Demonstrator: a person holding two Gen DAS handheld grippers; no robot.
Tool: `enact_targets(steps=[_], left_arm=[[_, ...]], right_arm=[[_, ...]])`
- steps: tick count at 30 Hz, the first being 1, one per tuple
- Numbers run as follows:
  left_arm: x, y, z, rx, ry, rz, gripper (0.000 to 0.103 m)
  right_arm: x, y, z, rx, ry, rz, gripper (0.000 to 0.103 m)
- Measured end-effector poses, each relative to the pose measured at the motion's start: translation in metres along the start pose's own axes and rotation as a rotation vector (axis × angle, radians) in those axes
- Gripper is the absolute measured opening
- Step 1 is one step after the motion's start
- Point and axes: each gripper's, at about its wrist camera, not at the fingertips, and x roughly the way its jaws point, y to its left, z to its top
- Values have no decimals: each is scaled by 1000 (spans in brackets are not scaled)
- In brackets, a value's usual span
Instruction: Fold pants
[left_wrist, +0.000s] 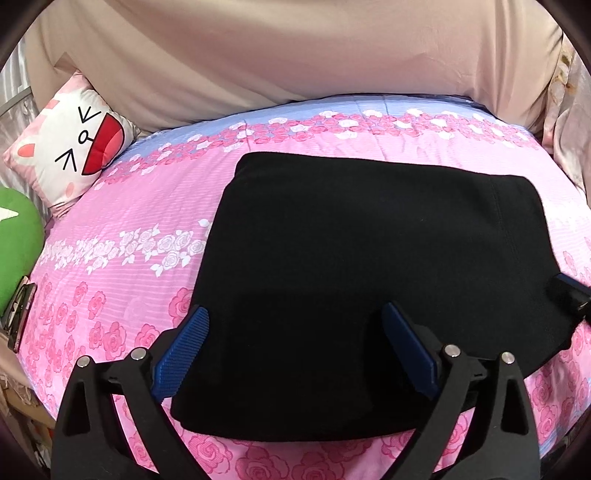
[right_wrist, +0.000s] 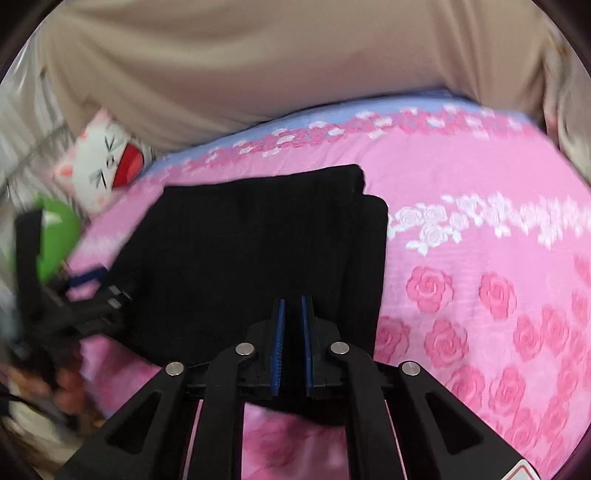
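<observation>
While left gripper (left_wrist: 295, 350) hangs wide open over the near edge of folded black fabric pants (left_wrist: 369, 277), right gripper (right_wrist: 291, 332) sits nearly closed, empty, above them; pants lie mid pink rose-print bedspread (left_wrist: 147, 229). Risk: snagging would undo fold.

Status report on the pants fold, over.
Left gripper open above black pants. Right gripper nearly shut, grip unclear. Pants folded flat on pink bedspread. Nothing obstructing.

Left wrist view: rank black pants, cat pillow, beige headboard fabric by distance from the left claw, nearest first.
From the left claw:
1. Black pants: folded on the pink bedspread, lying directly between and ahead of the open fingers.
2. Cat pillow: far left, at the bed's edge.
3. Beige headboard fabric: beyond the bed's far end, across the top.
</observation>
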Motion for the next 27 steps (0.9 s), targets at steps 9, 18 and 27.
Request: enact_targets(steps=[9, 18, 27], left_arm=[[-9, 7, -3, -27, 8, -9, 93], [-16, 16, -11, -49, 10, 1, 93], [-16, 33, -16, -111, 43, -42, 94]], right_arm=[[-24, 19, -21, -65, -7, -44, 17], [-27, 14, -29, 12, -29, -39, 52], [-22, 27, -18, -17, -60, 23, 14]])
